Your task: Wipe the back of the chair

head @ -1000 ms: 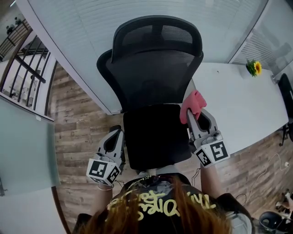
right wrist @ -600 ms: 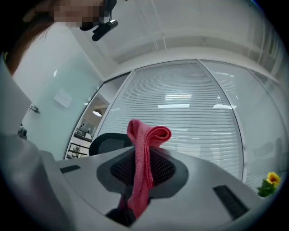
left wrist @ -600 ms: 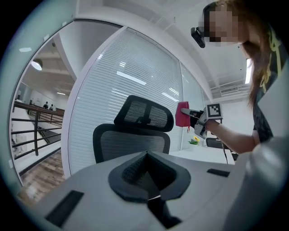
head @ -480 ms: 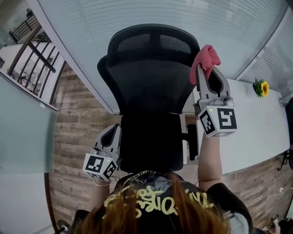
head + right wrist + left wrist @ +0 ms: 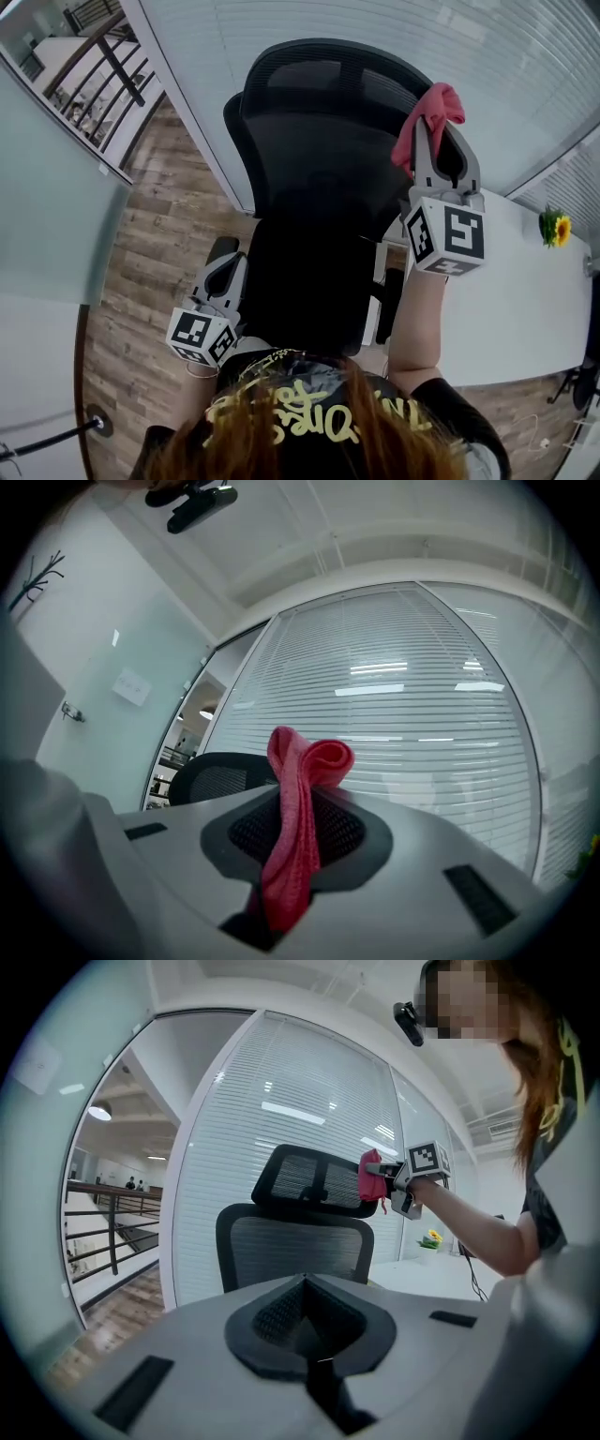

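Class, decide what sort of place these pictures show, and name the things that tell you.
Most likely an office: a black mesh office chair, a long white table beside it, and glass partition walls with slatted blinds.

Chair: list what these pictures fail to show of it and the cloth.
- Chair base: in the head view, hidden under the seat and the person.
- Rear face of its back: turned away in every view.
- Whether the pink cloth touches the headrest: too small in the left gripper view, unclear from above.
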Demonstrator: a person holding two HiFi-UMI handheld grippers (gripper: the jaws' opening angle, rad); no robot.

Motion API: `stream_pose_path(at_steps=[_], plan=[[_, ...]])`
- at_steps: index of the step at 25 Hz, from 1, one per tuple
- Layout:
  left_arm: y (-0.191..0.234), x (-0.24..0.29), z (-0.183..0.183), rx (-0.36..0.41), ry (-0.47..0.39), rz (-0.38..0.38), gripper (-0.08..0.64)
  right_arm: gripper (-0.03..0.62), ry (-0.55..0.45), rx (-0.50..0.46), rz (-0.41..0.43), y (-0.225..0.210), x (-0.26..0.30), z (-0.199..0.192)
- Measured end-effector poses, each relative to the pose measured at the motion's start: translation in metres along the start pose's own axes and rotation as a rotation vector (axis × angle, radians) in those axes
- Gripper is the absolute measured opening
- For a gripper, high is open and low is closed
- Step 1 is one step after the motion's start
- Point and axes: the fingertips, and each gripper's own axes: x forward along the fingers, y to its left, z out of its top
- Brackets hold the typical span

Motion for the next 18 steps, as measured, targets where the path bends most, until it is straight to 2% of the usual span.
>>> stream_pose_path(at_steps=[5,10,15,18], plan=[[0.027,-0.007,-0.004,-0.017,-0.001,0.044,-0.008,0.071,0.011,-0.052,0.007,0.024,0.018,-0.005],[0.052,-0.001,0.001,-0.017,-0.007,-0.002,-0.008,0.071,0.018,-0.059,-0.004,0.048,0.035,-0.006],[0.077,0.013,-0.002,0.002,-0.006,-0.066,-0.008,0.071,-0.015,0.049,-0.007,0.068,0.052,-0.021],[0.094,0.011,0.001,0.005,0.000,-0.091,-0.008,0.071,-0.030,0.112,0.001,0.085,0.061,-0.014]])
